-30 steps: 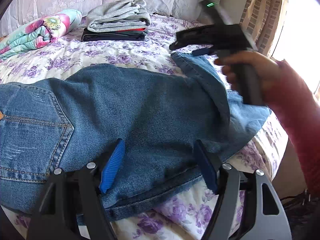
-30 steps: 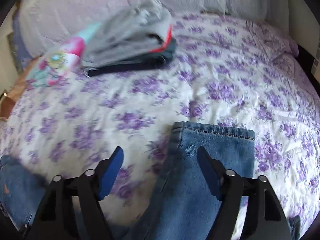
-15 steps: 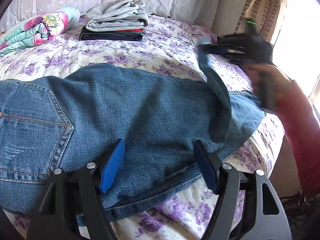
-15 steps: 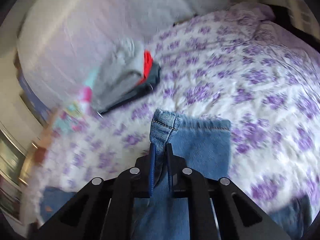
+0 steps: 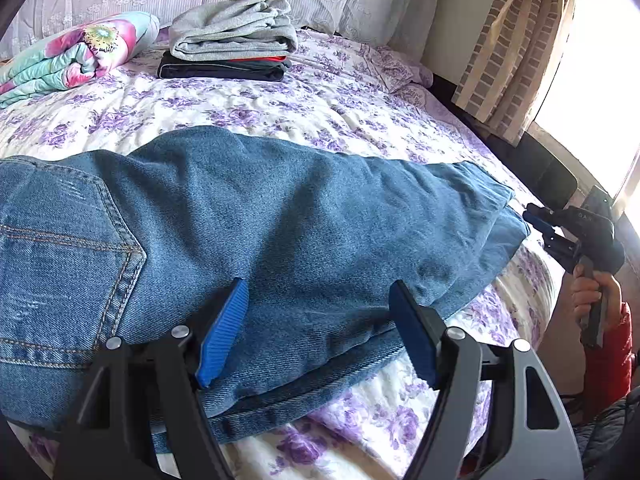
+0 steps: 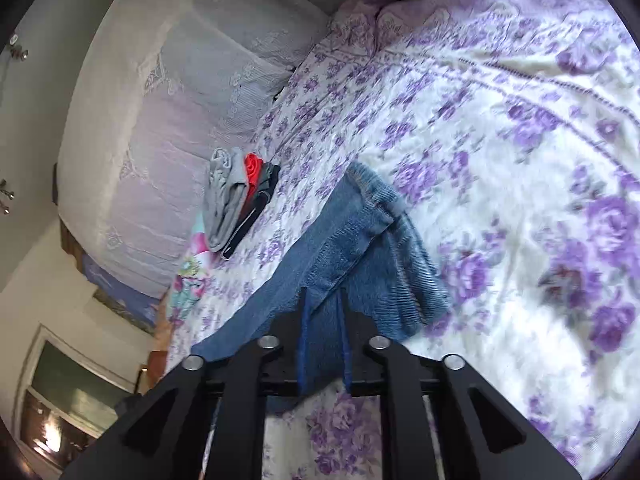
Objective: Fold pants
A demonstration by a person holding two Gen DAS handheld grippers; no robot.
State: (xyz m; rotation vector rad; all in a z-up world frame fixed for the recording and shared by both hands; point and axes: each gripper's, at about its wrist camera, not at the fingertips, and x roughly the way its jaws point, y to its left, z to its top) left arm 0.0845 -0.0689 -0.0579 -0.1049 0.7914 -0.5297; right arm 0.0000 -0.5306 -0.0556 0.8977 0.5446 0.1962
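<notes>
One pair of jeans [image 5: 248, 216] lies flat on the bedspread [image 5: 320, 92], long axis left to right, hems at the right edge. One stack [image 5: 228, 52] of folded clothes and one rolled blanket [image 5: 76, 52] sit well behind, clear of it. Left gripper [image 5: 316, 332] hovers over the denim, jaws apart. Right gripper [image 6: 324, 340] stands at the hems, jaws narrowly apart and just opening, nothing clamped.
</notes>
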